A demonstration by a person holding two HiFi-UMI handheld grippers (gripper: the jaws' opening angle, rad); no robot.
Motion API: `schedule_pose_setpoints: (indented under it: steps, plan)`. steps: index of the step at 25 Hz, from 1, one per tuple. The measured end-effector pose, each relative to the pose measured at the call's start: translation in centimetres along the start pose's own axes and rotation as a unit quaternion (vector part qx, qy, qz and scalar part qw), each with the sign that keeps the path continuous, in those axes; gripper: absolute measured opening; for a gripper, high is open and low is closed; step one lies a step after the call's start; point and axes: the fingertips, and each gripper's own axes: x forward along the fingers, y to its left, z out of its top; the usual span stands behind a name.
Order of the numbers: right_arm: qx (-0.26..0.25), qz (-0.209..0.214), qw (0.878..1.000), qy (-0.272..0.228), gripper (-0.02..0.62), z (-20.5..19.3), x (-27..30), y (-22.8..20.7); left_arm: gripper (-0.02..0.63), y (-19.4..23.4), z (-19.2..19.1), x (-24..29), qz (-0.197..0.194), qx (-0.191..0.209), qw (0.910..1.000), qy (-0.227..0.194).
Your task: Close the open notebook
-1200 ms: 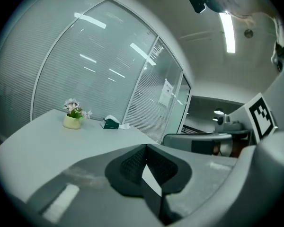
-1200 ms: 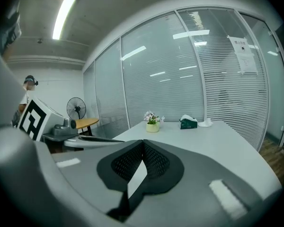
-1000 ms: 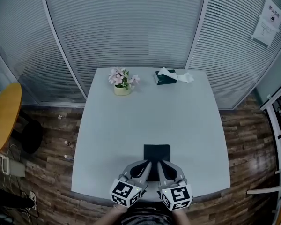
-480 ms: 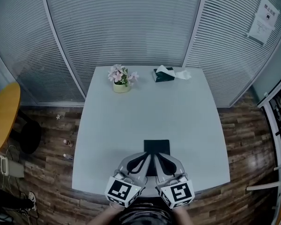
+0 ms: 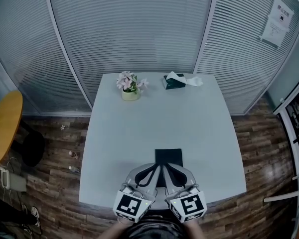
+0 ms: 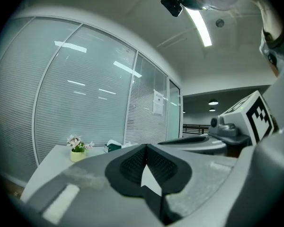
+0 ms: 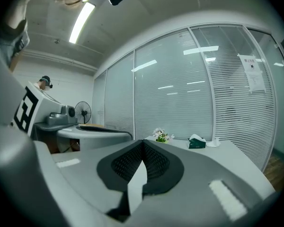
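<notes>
Dark rectangular notebook (image 5: pixel 168 157) flat on pale desk (image 5: pixel 139 118), appears closed; task prob. complete. Left tool (image 6: pixel 145 146), right tool (image 7: pixel 142 143): jaws together, empty.

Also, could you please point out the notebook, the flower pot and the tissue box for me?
notebook (image 5: pixel 168 156), head view, on its dark cover.
flower pot (image 5: pixel 130 95), head view, on the pale pot wall below the blossoms.
tissue box (image 5: pixel 173 83), head view, on the green side of the box.
</notes>
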Motion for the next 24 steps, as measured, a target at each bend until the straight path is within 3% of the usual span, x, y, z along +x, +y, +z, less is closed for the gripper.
schedule_pose_setpoints:
  steps: [2, 8, 15, 24]
  plan:
    - [0.001, -0.002, 1.0, -0.001, 0.0, 0.1, -0.1, 0.1, 0.003, 0.1, -0.1, -0.1, -0.003, 0.009, 1.0, 0.001]
    - [0.001, -0.008, 1.0, -0.002, 0.0, 0.1, -0.5, 0.0, 0.003, -0.5, 0.0, -0.1, -0.001, -0.022, 0.9997, 0.005]
    - [0.003, -0.016, 1.0, -0.001, 0.0, -0.1, -1.2, -0.3, 0.003, -1.0, -0.4, 0.0, -0.01, 0.005, 0.9999, 0.007]
    - [0.003, -0.015, 1.0, 0.001, 0.0, -0.2, -0.9, -0.2, 0.003, -0.6, -1.0, 0.1, -0.008, 0.006, 0.9998, 0.016]
